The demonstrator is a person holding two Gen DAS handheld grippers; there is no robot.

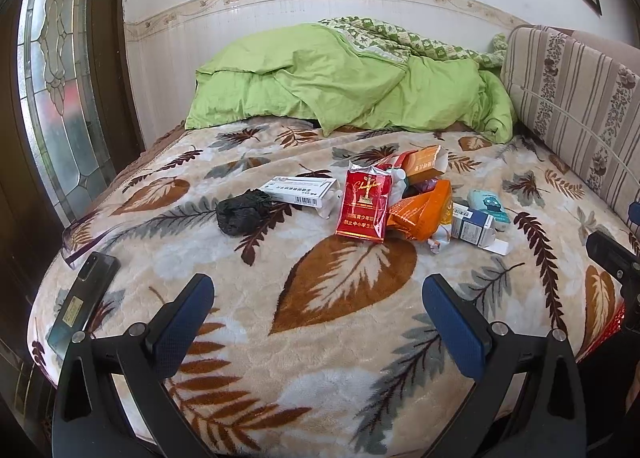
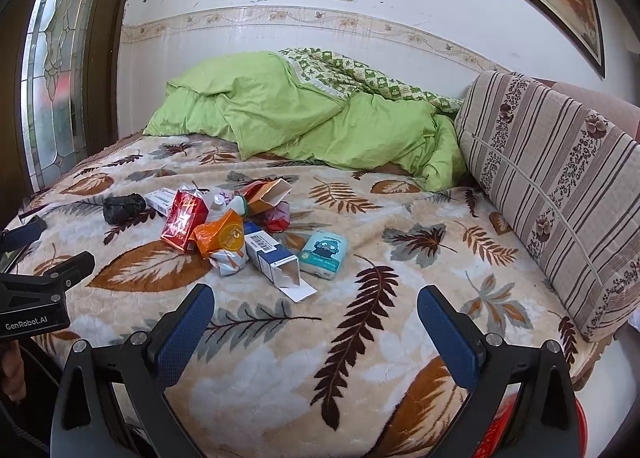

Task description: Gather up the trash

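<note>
A pile of trash lies mid-bed on the leaf-print blanket (image 1: pixel 344 338). It holds a red cigarette pack (image 1: pixel 362 207) (image 2: pixel 184 221), an orange wrapper (image 1: pixel 420 213) (image 2: pixel 222 236), a long white box (image 1: pixel 298 191), a crumpled black bag (image 1: pixel 240 213) (image 2: pixel 124 207), a blue-and-white carton (image 1: pixel 472 223) (image 2: pixel 272 258) with its flap open, a teal tissue pack (image 2: pixel 324 254) and an orange carton (image 2: pixel 268 193). My left gripper (image 1: pixel 318 286) hangs open in front of the pile, empty. Beside it, my right gripper (image 2: pixel 316 298) is also open and empty.
A dark phone (image 1: pixel 86 298) lies at the bed's near-left edge. A green duvet (image 1: pixel 340 97) is bunched at the back, and a striped cushion (image 2: pixel 560 185) lines the right side. Something red and mesh-like (image 2: pixel 496 430) shows below the bed's near-right corner. A glass-panelled door (image 1: pixel 56 97) stands left.
</note>
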